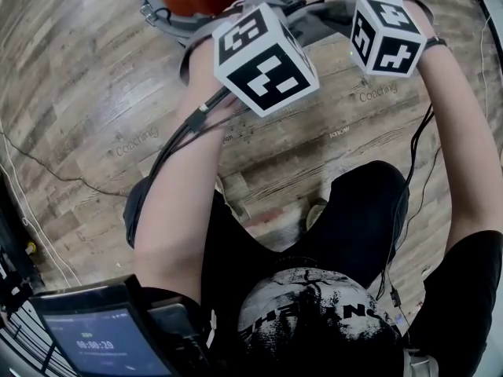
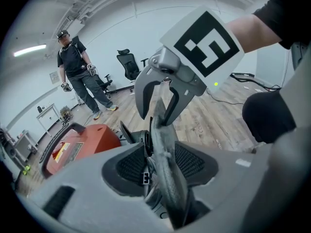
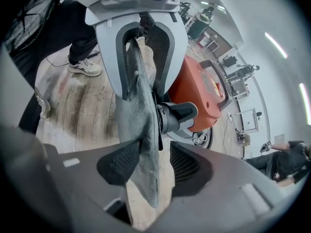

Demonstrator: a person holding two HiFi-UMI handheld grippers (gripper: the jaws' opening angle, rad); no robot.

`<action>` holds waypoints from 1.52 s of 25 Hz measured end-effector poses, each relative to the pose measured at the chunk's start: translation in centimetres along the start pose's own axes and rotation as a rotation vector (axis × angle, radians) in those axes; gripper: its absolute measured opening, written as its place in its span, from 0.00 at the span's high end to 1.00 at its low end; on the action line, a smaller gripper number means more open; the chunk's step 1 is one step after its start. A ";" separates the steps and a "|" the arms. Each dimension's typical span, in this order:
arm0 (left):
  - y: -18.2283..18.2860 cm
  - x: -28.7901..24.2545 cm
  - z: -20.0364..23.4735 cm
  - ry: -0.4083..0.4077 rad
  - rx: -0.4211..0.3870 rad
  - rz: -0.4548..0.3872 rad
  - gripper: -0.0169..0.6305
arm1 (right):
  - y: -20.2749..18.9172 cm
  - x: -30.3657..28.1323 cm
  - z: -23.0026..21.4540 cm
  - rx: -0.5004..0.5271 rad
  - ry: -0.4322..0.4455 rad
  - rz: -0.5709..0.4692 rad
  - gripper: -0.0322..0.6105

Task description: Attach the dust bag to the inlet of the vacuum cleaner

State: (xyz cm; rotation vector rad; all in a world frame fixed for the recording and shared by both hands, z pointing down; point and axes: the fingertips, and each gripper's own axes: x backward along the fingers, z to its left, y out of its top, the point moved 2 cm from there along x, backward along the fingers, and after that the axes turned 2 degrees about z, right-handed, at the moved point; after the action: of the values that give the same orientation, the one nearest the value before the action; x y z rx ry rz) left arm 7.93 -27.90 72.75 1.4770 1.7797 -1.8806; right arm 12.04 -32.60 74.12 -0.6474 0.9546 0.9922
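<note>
Left tool (image 2: 161, 163) and right tool (image 3: 148, 166) are standing released, the grey fabric dust bag (image 3: 138, 115) passing loosely between their pads. The bag is hanging just beside the black inlet tube (image 3: 179, 114) of the orange vacuum cleaner (image 3: 204, 89).

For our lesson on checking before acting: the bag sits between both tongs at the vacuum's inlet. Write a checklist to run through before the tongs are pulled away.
1. Left tongs free of bag: ok, open, bag loose between them.
2. Right tongs free of bag: ok, open, though the bag lies nearer one side.
3. Bag at inlet: ok.
4. Bag fully seated on inlet: cannot tell.
5. Vacuum standing on floor: ok.
6. Bystander clear of the work: ok, far off.
</note>
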 end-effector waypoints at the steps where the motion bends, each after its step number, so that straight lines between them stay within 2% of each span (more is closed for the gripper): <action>1: 0.0 0.0 0.0 0.002 0.002 -0.001 0.66 | 0.0 0.0 0.0 0.001 0.000 -0.002 0.63; 7: -0.5 -0.1 0.4 -0.011 0.047 0.014 0.65 | 0.2 -0.4 0.0 -0.005 0.020 -0.037 0.63; 12: 0.0 0.2 0.3 0.014 0.053 0.008 0.65 | 0.3 -0.2 0.2 -0.018 0.015 -0.074 0.64; 18: 0.5 1.3 -0.1 0.062 0.046 0.015 0.65 | 0.5 2.5 0.0 -0.092 -0.068 -0.180 0.64; 21: 1.3 2.6 -0.6 0.102 0.038 -0.010 0.70 | 0.5 4.5 0.5 -0.156 -0.122 -0.255 0.73; 22: 1.7 3.1 -0.9 0.118 0.029 -0.022 0.73 | 0.5 5.4 0.7 -0.185 -0.141 -0.287 0.76; 26: 3.1 5.1 -1.7 0.200 -0.021 -0.092 0.96 | 1.1 8.5 1.7 -0.327 -0.210 -0.428 0.89; 28: 3.5 6.1 -2.4 0.216 -0.011 -0.132 0.96 | 1.5 9.5 2.6 -0.361 -0.240 -0.467 0.94; 33: 3.1 8.3 -4.0 0.209 0.062 -0.258 0.96 | 2.7 11.3 5.2 -0.405 -0.254 -0.582 0.94; 34: 2.8 8.8 -4.2 0.212 0.071 -0.283 0.96 | 3.2 11.6 5.6 -0.439 -0.260 -0.630 0.94; 36: 2.6 10.0 -4.0 0.212 0.090 -0.335 0.96 | 4.4 12.4 5.6 -0.583 -0.287 -0.766 0.94; 38: 2.6 11.1 -3.5 0.203 0.120 -0.380 0.96 | 5.0 12.9 5.2 -0.706 -0.284 -0.839 0.94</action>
State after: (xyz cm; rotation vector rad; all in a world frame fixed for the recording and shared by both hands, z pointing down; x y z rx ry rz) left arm 6.01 -20.29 63.76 1.5005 2.2095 -2.1066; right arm 12.25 -21.08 64.79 -1.3139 0.0021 0.6025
